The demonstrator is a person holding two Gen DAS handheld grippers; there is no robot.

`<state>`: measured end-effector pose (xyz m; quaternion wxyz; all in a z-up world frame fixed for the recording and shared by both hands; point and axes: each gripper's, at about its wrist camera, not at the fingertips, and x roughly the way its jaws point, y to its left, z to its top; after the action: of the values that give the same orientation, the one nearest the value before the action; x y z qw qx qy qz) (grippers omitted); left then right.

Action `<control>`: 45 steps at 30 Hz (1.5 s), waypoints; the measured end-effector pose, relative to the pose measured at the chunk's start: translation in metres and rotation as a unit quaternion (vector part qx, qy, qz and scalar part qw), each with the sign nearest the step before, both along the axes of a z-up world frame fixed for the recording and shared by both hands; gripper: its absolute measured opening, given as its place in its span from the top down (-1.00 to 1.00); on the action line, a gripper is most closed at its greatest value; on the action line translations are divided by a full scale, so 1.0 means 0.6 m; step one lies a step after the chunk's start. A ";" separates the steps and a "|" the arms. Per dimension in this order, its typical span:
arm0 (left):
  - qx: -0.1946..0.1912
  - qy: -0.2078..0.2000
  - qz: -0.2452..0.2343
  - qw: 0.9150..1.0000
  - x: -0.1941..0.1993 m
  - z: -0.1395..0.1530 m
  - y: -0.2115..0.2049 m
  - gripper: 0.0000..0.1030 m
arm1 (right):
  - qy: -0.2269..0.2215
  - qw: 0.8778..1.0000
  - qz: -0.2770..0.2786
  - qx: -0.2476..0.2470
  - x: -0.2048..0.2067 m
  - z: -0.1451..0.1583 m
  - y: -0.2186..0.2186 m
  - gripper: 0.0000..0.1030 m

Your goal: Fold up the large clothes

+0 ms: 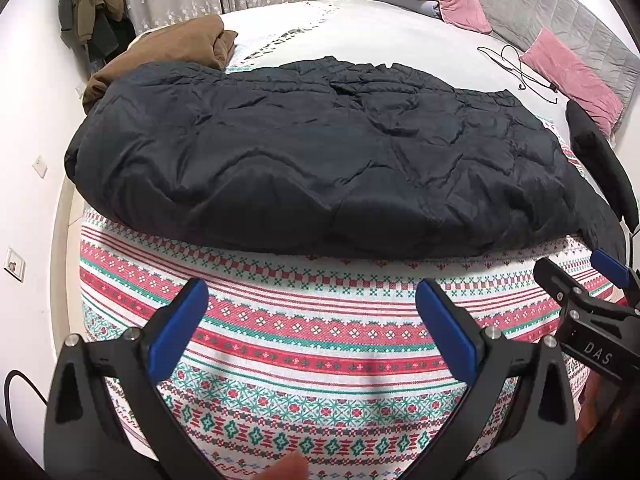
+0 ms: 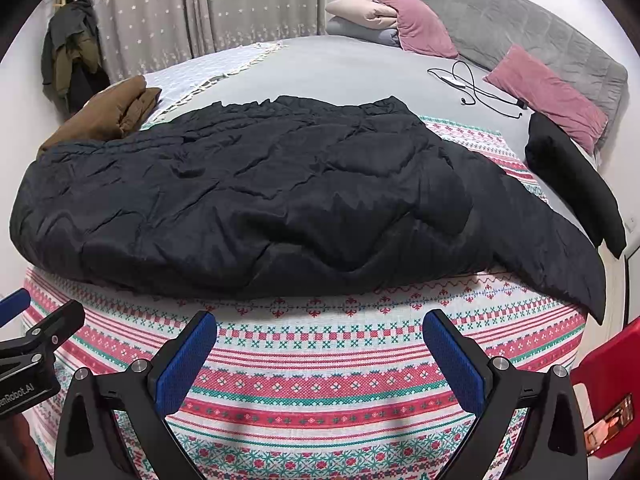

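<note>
left tool (image 1: 308, 320) agape | right tool (image 2: 320, 352) agape | both hover short of black coat (image 2: 256, 188)

Jacket (image 1: 304, 160): lies across the patterned blanket (image 1: 280, 336), at 12 o'clock from my left gripper (image 1: 312, 328) and my right gripper (image 2: 320, 356), apart from both. One sleeve (image 2: 560, 256) trails toward 3 o'clock. Blanket lies on the bed (image 2: 360, 72). Folded garment (image 1: 160, 56): at 10 o'clock, just behind the jacket. Cable (image 2: 476, 92): on the bed at 1 o'clock. Cushions (image 2: 548, 96): at 2 o'clock against the headboard (image 2: 520, 28). Folded bedding (image 2: 364, 16): far corner, 12 to 1 o'clock. Curtain (image 2: 200, 12): behind the bed.
</note>
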<state>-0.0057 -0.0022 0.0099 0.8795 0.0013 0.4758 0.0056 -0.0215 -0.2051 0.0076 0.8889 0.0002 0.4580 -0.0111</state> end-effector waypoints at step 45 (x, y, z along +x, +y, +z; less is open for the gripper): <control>0.004 -0.001 -0.001 1.000 -0.004 -0.003 -0.002 -1.00 | -0.001 1.000 -0.002 -0.002 -0.004 0.002 -0.004 -1.00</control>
<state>-0.0083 -0.0036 0.0080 0.8798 0.0050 0.4752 0.0067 -0.0241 -0.2076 0.0090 0.8894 -0.0007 0.4568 -0.0143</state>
